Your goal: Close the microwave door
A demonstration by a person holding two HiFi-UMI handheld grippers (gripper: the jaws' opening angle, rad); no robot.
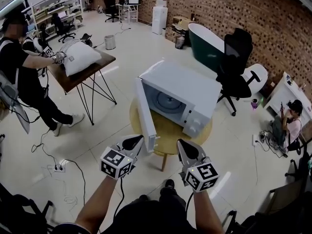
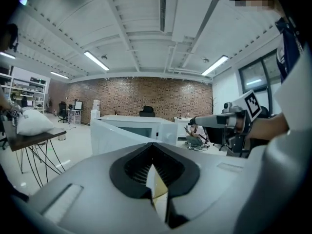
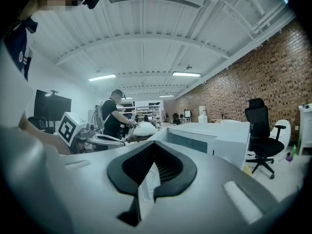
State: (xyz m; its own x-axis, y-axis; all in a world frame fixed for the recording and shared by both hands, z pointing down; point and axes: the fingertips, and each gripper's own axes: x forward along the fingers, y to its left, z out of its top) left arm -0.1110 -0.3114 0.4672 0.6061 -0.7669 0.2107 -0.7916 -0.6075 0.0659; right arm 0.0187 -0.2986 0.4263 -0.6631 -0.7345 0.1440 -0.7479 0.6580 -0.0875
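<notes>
Now, microwave (image 1: 187, 92): sits on the round table (image 1: 168, 126), towards its far edge.
Door (image 1: 145, 115): swung wide open to the left, its free end reaching the table's near edge.
Left gripper (image 1: 136, 140): fingers together, nothing held, tips just beside the door's near lower corner.
Right gripper (image 1: 184, 145): fingers together, nothing held, at the table's near edge, apart from the door.

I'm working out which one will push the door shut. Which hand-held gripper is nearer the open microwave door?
Left. The left hand-held gripper is just beside the door's free edge, on its outer side; the right hand-held gripper is farther off, on the inner side.
</notes>
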